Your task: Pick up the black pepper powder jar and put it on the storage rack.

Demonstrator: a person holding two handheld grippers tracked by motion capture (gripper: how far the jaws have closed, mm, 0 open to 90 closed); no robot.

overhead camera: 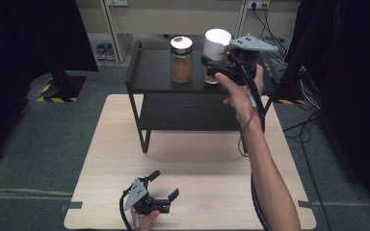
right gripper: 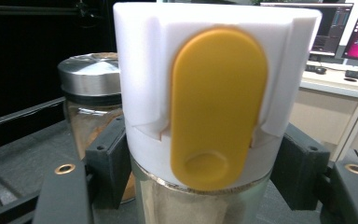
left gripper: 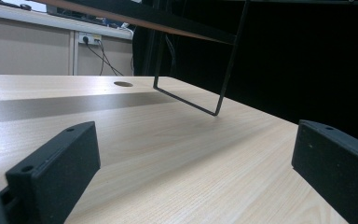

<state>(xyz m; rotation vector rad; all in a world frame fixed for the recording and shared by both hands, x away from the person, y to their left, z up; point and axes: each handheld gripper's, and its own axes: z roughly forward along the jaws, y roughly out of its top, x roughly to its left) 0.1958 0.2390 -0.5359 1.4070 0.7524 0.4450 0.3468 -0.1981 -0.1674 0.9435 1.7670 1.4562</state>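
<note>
Right gripper view puts my fingers (right gripper: 107, 158) on either side of the jar (right gripper: 200, 200), just under its white lid (right gripper: 144, 70) with the yellow flap (right gripper: 216, 107); they press the lid's lower edge and the glass neck, so my right gripper (overhead camera: 211, 69) has the jar clamped; it stands on the top of the black shelf (overhead camera: 154, 72), just beside a second jar (overhead camera: 181, 60) with a metal lid. I judge it fairly heavy, being glass and full of brown powder, stiff, smooth and breakable; the neck under the lid is the sound place to hold, since the lid's lip should stop it sliding down; the flap itself I would leave alone. My left gripper (overhead camera: 164, 187) rests low on the table (overhead camera: 221, 192), spread wide, holding nothing.
</note>
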